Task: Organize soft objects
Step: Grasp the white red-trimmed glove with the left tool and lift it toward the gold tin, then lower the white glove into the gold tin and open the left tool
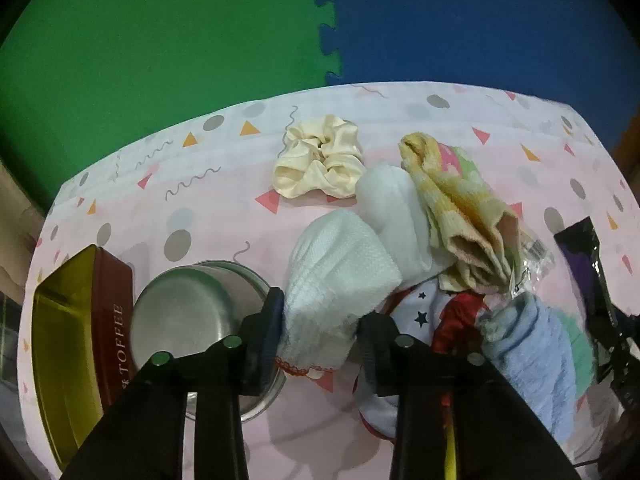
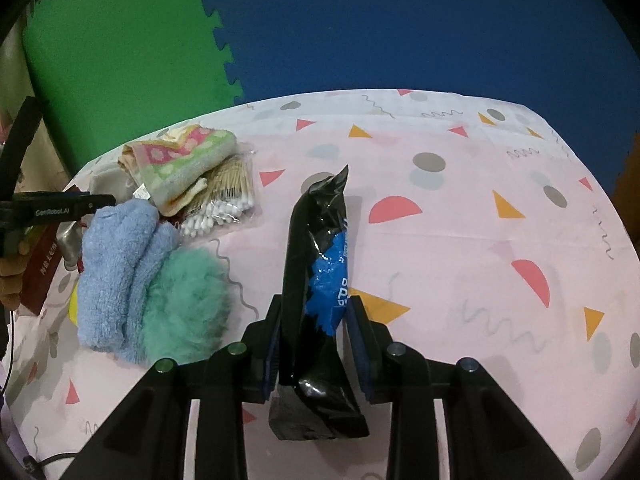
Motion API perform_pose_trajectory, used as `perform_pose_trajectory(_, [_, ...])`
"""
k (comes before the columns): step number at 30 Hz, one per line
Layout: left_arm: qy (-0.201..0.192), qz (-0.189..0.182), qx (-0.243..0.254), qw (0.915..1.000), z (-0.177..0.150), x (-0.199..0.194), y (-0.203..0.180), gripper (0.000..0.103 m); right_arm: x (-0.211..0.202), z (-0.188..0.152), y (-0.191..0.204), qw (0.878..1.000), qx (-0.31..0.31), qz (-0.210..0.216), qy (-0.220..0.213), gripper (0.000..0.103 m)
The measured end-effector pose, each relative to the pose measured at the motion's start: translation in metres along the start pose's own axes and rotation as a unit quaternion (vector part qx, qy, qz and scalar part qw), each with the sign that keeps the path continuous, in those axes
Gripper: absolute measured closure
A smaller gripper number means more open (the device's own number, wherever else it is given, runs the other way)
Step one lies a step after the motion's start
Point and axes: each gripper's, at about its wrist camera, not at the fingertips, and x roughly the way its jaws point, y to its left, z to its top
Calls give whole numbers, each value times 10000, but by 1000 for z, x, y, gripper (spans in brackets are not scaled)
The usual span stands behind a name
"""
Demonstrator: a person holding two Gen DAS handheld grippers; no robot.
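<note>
Black-and-blue packet [image 2: 316, 300], lettering seemingly "P", between right gripper [image 2: 316, 336] fingers; tin [image 1: 80, 344] reads "TOFFEE".

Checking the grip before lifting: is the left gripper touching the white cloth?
Touching. The left wrist view shows the left gripper with both fingers pressed against the white cloth.

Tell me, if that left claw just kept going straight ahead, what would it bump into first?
The left claw is already clamped on the white cloth. Pushing on, the cloth would probably meet the folded white cloth first, then the cream scrunchie; depth is unclear.
</note>
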Motion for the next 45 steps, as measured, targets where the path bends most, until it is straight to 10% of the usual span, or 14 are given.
perform_pose_trajectory(22, [-398,-81,-444,9982,-1,-77,51,86,1,-3,1,9999,-92,-109,-22,73])
perform_pose_trajectory(45, [165,1413,-1617,9765,-56,-46,239,85,2,-3,5,9994,-224,-248,7,73])
